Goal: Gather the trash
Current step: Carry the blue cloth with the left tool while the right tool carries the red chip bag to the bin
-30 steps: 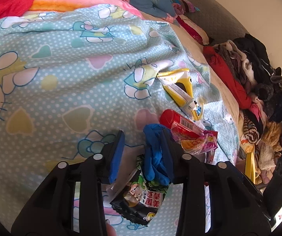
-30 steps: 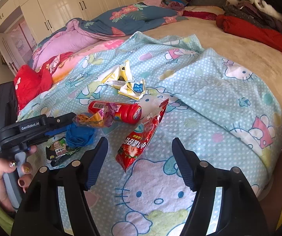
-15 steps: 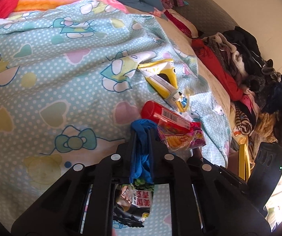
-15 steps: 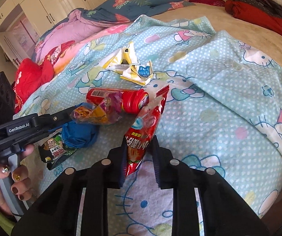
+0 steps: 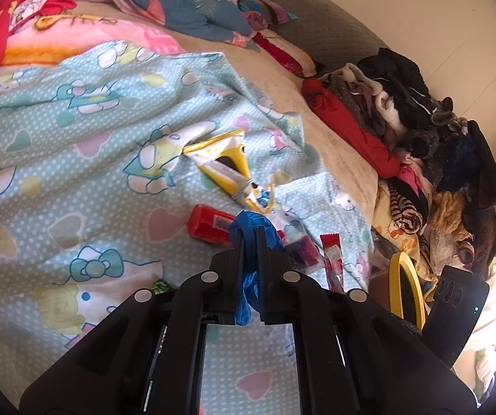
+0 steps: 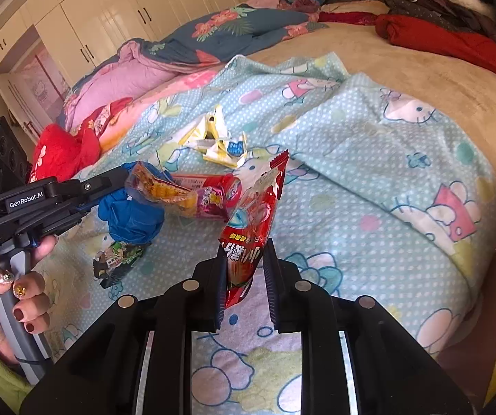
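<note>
My left gripper [image 5: 249,233] is shut on a crumpled blue glove [image 5: 248,287], lifted off the bed; the glove also shows in the right wrist view [image 6: 130,218]. My right gripper [image 6: 244,252] is shut on a red snack wrapper [image 6: 254,221], held upright above the blanket. On the Hello Kitty blanket [image 6: 368,180] lie a red tube [image 5: 208,224], an orange-pink wrapper [image 6: 178,197], yellow-white wrappers [image 5: 230,166] and a dark green snack packet [image 6: 116,259].
A pile of clothes [image 5: 420,131] and a red garment [image 5: 348,128] lie at the bed's right side. Folded quilts [image 6: 185,55] and white wardrobes [image 6: 109,24] stand behind. A yellow rim [image 5: 405,294] shows beside the bed.
Both grippers closed from open: the left on the blue glove, the right on the red wrapper. Both have since lifted their items off the blanket.
</note>
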Tool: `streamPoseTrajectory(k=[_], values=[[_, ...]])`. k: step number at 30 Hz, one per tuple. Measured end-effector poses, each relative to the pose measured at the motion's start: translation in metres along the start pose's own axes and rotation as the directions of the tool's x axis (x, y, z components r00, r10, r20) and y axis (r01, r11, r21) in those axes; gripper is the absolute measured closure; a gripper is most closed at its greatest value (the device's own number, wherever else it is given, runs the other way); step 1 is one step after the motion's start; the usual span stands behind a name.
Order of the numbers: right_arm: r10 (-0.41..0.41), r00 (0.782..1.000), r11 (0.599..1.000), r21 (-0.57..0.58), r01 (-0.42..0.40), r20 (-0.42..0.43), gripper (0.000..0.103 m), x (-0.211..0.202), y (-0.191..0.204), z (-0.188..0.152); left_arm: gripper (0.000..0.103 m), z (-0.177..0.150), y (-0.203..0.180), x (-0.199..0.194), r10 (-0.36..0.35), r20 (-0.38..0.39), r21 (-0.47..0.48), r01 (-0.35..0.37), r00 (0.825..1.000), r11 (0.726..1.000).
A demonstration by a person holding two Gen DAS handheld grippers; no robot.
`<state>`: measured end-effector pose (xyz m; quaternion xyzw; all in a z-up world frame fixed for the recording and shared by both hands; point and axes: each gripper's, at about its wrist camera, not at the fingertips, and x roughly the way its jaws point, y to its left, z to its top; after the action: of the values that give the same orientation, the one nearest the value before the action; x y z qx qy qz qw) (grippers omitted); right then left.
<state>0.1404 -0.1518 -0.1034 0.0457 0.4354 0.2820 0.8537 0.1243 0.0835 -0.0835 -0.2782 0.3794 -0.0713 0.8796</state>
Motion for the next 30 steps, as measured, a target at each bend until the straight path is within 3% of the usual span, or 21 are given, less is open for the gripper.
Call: streamPoseTrajectory(k=[30], values=[[0.002,0.988,1.0,0.018,-0.005,0.155,0.084,-0.079,-0.02,0.009,0.1,-0.002,-0.086,-0.019,-0.055,0.062,0.156,0.045,0.997,0.987]])
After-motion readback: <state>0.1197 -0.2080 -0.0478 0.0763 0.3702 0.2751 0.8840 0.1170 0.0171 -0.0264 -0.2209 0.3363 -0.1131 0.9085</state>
